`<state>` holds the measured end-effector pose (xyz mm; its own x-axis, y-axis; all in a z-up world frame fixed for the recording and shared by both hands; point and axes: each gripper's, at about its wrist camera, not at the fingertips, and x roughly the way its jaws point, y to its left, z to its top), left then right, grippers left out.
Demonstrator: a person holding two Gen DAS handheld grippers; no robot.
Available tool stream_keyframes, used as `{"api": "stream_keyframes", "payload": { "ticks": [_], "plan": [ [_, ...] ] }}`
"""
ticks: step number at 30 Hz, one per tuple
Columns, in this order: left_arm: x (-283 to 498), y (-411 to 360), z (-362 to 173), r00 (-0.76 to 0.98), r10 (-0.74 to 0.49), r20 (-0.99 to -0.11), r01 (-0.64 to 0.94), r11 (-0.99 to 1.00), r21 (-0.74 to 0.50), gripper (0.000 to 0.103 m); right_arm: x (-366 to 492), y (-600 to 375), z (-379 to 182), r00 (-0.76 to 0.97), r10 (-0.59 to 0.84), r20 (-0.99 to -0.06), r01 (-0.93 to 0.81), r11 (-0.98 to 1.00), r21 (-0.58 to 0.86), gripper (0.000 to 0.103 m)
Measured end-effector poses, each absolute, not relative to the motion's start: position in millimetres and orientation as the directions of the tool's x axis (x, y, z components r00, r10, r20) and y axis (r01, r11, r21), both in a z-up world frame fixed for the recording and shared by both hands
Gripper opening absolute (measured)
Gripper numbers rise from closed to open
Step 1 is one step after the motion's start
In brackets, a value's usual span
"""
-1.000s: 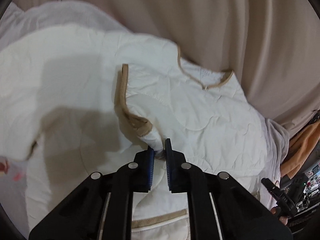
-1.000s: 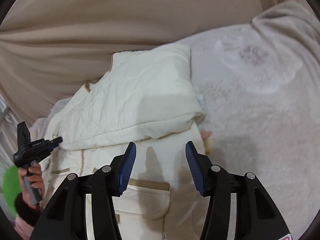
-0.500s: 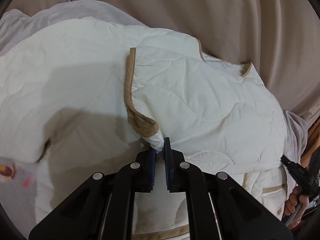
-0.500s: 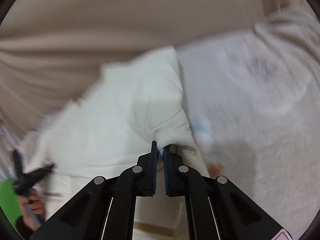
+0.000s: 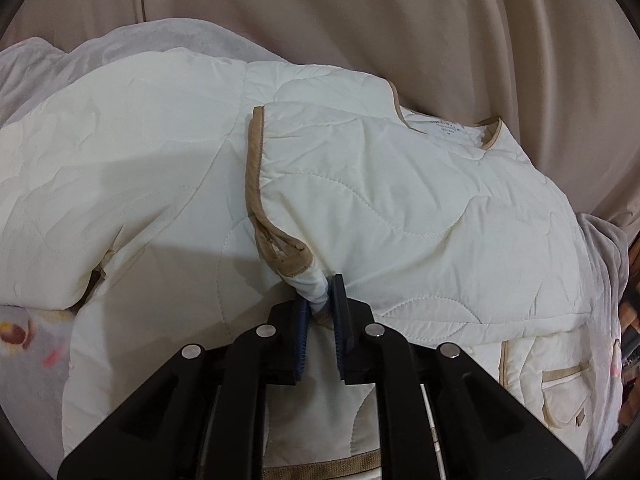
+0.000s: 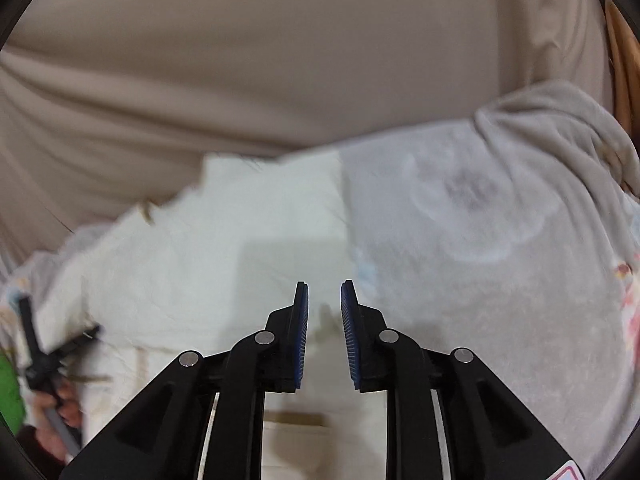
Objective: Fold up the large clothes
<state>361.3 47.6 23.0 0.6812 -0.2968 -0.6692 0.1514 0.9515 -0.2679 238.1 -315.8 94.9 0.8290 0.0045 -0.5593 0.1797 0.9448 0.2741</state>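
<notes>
Quilted jacket: cream-white, wavy stitch lines, tan binding along the edges; lies spread on a pale grey fleece blanket, which covers the surface below. Sleeve: folded across the body of the jacket, its tan cuff turned toward the middle. Neckline with a white label: at the far right of the garment in the left wrist view, close to the curtain. Patch pocket with tan trim: at the near right, on the lower front panel. A second tan strip crosses the fabric at the bottom edge of the same view. Left gripper: closed onto a bunched fold of white cloth just below the cuff's corner, the blue pads pressing the fabric from both sides. Right gripper: fingers apart with a narrow gap, nothing between them; it hangs over the jacket near the garment's right edge, where cream fabric meets blanket. The right wrist view is blurred, so finer detail of the cloth there cannot be told. Blanket print: a faint round motif and small pink and red marks at the sides. Beige curtain: draped in folds behind the whole arrangement. The hand holding the left gripper's handle shows at the lower left of the right wrist view.
</notes>
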Motion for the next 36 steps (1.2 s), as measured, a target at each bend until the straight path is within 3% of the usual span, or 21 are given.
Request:
{"api": "stream_keyframes", "payload": {
  "ticks": [3, 5, 7, 9, 11, 14, 16, 19, 21, 25, 27, 30, 33, 36],
  "plan": [
    [348, 51, 48, 0.726, -0.263, -0.635, 0.127, 0.959, -0.252, 0.019, 270, -259, 115, 0.846, 0.027, -0.533, 0.05, 0.99, 0.129, 0.019],
    [336, 61, 77, 0.766, -0.28, -0.578, 0.128, 0.948, -0.29, 0.029, 302, -223, 111, 0.832, 0.054, -0.552, -0.018, 0.997, 0.07, 0.019],
    [327, 70, 110, 0.833, -0.265, -0.486, 0.116, 0.942, -0.314, 0.053, 329, -203, 102, 0.808, 0.101, -0.581, -0.065, 0.994, 0.083, 0.018],
    [330, 67, 134, 0.875, -0.24, -0.42, 0.114, 0.946, -0.303, 0.065, 353, -182, 85, 0.781, 0.148, -0.607, -0.103, 0.989, 0.108, 0.017],
    [354, 53, 139, 0.862, -0.235, -0.449, 0.126, 0.957, -0.26, 0.065, 371, -165, 73, 0.765, 0.161, -0.624, -0.117, 0.987, 0.112, 0.015],
    [402, 32, 107, 0.787, -0.216, -0.578, 0.116, 0.972, -0.205, 0.064, 391, -160, 58, 0.734, 0.197, -0.65, -0.131, 0.98, 0.15, 0.012],
    [421, 28, 79, 0.745, -0.171, -0.645, 0.091, 0.984, -0.156, 0.056, 398, -174, 59, 0.737, 0.185, -0.65, -0.116, 0.982, 0.148, 0.005],
    [441, 33, 49, 0.72, -0.11, -0.685, 0.04, 0.992, -0.117, 0.057, 410, -241, 59, 0.752, 0.081, -0.654, 0.02, 0.989, 0.145, 0.0],
    [449, 42, 41, 0.708, -0.137, -0.692, 0.024, 0.985, -0.171, 0.058, 407, -306, 57, 0.764, 0.037, -0.644, 0.143, 0.964, 0.225, 0.0],
    [453, 41, 40, 0.709, -0.12, -0.695, 0.008, 0.987, -0.162, 0.058, 386, -387, 50, 0.698, -0.158, -0.698, 0.386, 0.904, 0.182, 0.0],
    [444, 37, 48, 0.724, -0.092, -0.684, 0.007, 0.992, -0.126, 0.055, 358, -394, 64, 0.738, -0.13, -0.662, 0.355, 0.91, 0.217, 0.002],
    [406, 38, 70, 0.746, -0.184, -0.64, 0.084, 0.979, -0.184, 0.056, 306, -378, 91, 0.797, -0.067, -0.6, 0.236, 0.949, 0.209, 0.004],
    [366, 32, 73, 0.719, -0.275, -0.638, 0.181, 0.961, -0.211, 0.057, 269, -352, 89, 0.782, 0.036, -0.622, 0.102, 0.977, 0.186, 0.005],
    [345, 22, 54, 0.665, -0.263, -0.698, 0.206, 0.964, -0.167, 0.057, 265, -337, 63, 0.717, 0.059, -0.695, 0.077, 0.984, 0.163, 0.004]
  ]
}}
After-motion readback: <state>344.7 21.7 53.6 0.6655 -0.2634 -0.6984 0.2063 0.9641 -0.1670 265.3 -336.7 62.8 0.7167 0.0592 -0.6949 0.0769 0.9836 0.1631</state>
